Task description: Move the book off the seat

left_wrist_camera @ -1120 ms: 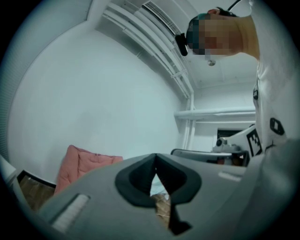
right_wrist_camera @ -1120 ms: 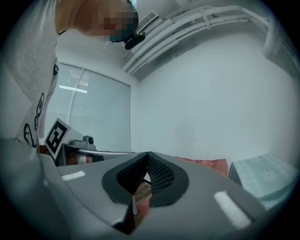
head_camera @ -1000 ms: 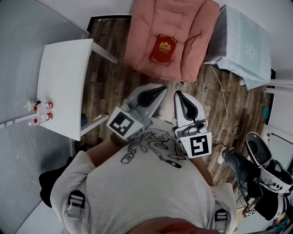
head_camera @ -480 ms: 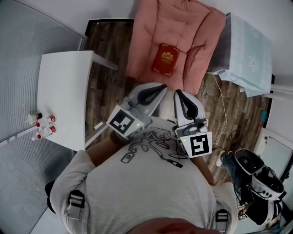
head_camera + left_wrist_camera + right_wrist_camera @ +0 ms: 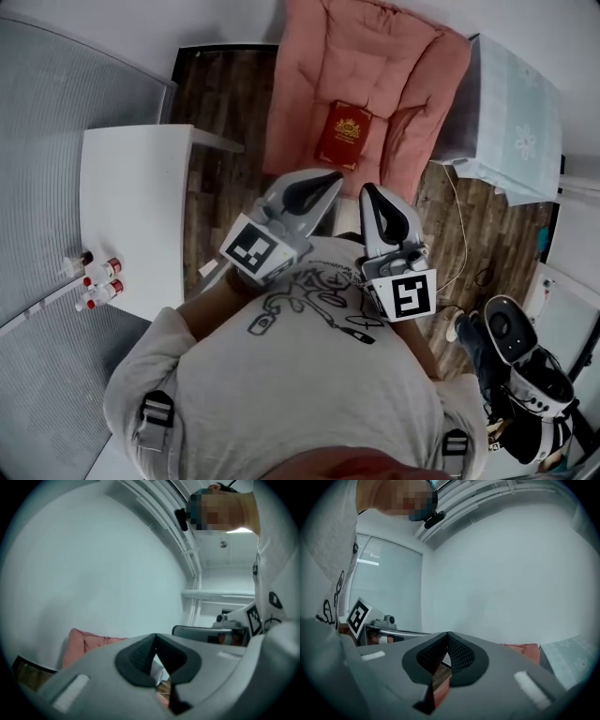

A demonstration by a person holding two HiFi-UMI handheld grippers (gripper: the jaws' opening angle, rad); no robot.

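I hold both grippers close in front of my chest, low in the middle of the head view, both pointing up the frame toward the pink armchair. My left gripper is clenched on nothing: in the left gripper view its dark pads meet at the tip, and only a sliver of floor and chair shows through the small gap lower down. My right gripper is likewise clamped shut and empty, its ribbed pads touching at the tip in the right gripper view. The two grippers sit side by side, close but apart, each with its marker cube nearest my shirt.

The book, red with a gold emblem on its cover, lies flat on the seat cushion of the armchair, just above centre in the head view. It is a little tilted, its lower edge near the front edge of the seat. Both gripper tips are just below it in the frame, not touching it.

At the left of the frame stands a white table with small red-capped bottles at its lower left corner. At the upper right, beside the armchair, is a table under a pale patterned cloth. Dark wood floor shows between the white table and the chair
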